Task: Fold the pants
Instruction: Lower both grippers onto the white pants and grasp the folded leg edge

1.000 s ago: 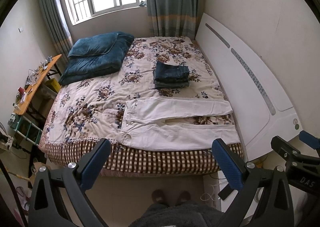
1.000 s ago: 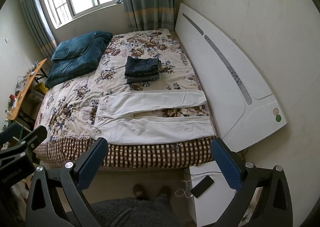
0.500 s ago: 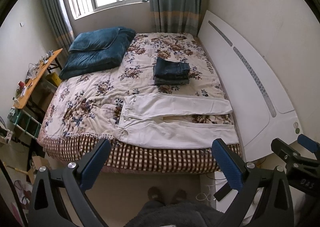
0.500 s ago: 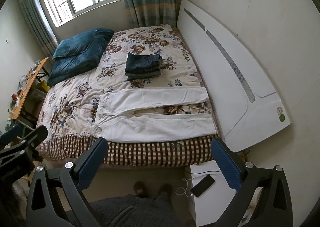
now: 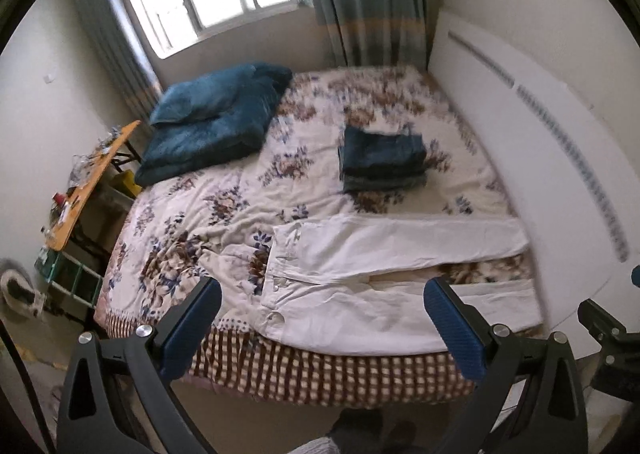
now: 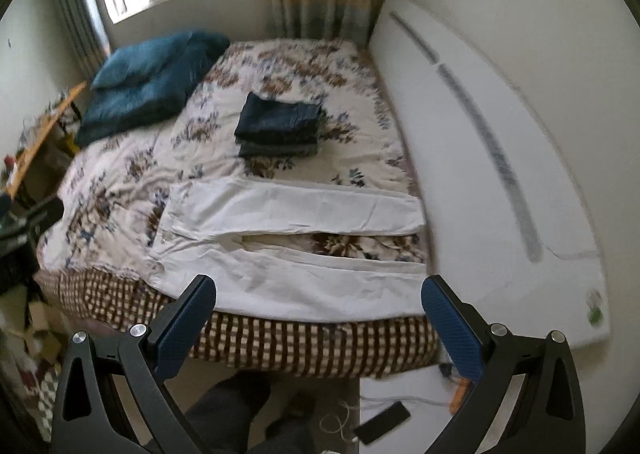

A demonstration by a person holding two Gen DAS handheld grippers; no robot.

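White pants [image 5: 384, 278] lie flat along the bed's [image 5: 320, 374] near edge; both grippers [image 5: 320, 322] [image 6: 318, 318] hover above, jaws apart, empty.

I have carried both my wide-open tongs, left [image 5: 322, 324] and right [image 6: 318, 320], closer to the flat white cotton trousers [image 5: 384, 286] on the bed's near edge.

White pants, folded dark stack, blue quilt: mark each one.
white pants [image 6: 280, 274], right wrist view, near leg by the seat.
folded dark stack [image 6: 280, 122], right wrist view, top layer.
blue quilt [image 5: 216, 122], left wrist view, middle.
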